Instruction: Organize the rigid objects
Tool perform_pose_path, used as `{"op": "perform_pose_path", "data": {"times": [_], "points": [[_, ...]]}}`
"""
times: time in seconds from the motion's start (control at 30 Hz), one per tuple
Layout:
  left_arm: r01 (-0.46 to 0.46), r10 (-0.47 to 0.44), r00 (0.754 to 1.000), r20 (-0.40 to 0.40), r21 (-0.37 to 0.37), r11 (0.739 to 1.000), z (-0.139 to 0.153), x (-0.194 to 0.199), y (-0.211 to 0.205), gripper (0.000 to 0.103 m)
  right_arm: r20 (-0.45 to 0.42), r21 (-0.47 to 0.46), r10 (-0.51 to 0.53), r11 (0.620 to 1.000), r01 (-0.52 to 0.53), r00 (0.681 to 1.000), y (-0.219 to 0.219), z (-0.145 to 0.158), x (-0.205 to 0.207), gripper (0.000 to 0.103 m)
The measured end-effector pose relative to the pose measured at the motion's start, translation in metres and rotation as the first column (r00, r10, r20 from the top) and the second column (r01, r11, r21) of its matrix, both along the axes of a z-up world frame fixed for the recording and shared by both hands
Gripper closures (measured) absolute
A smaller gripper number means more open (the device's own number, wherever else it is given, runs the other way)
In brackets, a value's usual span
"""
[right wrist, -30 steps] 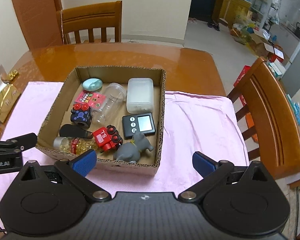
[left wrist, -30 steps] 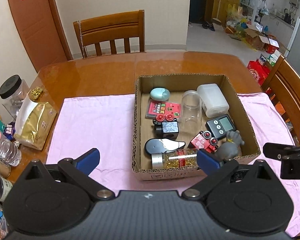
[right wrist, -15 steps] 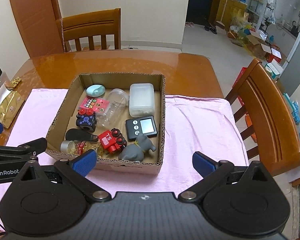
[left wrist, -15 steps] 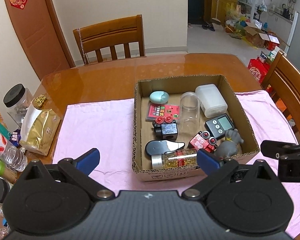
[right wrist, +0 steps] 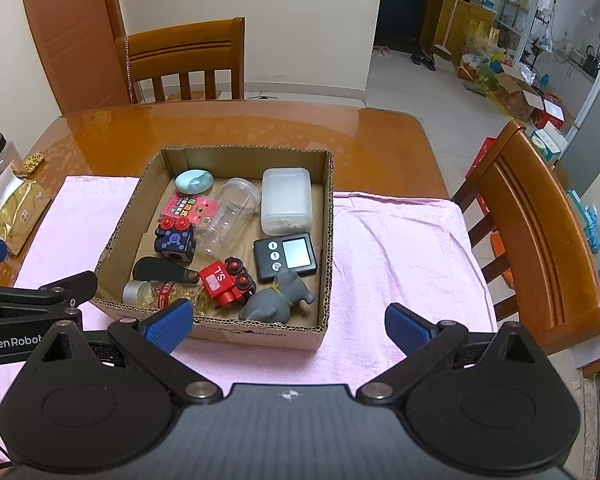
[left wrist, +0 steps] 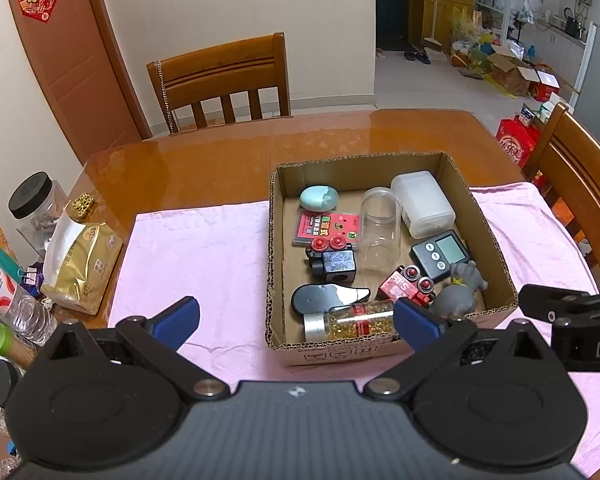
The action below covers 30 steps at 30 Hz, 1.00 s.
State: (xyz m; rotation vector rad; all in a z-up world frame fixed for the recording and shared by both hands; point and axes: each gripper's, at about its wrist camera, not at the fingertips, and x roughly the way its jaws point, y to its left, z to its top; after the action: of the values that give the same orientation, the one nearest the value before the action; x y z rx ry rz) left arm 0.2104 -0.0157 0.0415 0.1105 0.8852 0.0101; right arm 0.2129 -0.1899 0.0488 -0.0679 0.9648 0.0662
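Left wrist view. The left gripper [left wrist: 296, 314] hangs spread wide with nothing held, above the near edge of the pink cloth [left wrist: 204, 248] on the bench [left wrist: 204, 168]. The cardboard box [left wrist: 364, 354] sits at 1 o'clock, holding all the rigid objects: pill bottle [left wrist: 350, 320], black timer [left wrist: 440, 254], clear jar [left wrist: 378, 226], white container [left wrist: 422, 204].

Right wrist view. The right gripper [right wrist: 288, 322] is likewise wide apart and empty; the box lies at 11 o'clock, with the grey toy [right wrist: 276, 300] and red toy [right wrist: 228, 280] nearest.

Stage. Ambiguous: the objects are either gathered in, or awaiting removal and sorting. No cloth-side item shows.
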Motion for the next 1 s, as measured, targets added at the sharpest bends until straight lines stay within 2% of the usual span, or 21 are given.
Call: {"op": "perform_pose_path", "data": {"times": [1.0], "points": [[-0.007,0.007,1.0,0.0,0.001,1.0,0.0029,-0.0036,-0.0004,0.001,0.012,-0.012,-0.007,1.0,0.007,1.0,0.0018,0.0023,-0.0031,0.0]]}}
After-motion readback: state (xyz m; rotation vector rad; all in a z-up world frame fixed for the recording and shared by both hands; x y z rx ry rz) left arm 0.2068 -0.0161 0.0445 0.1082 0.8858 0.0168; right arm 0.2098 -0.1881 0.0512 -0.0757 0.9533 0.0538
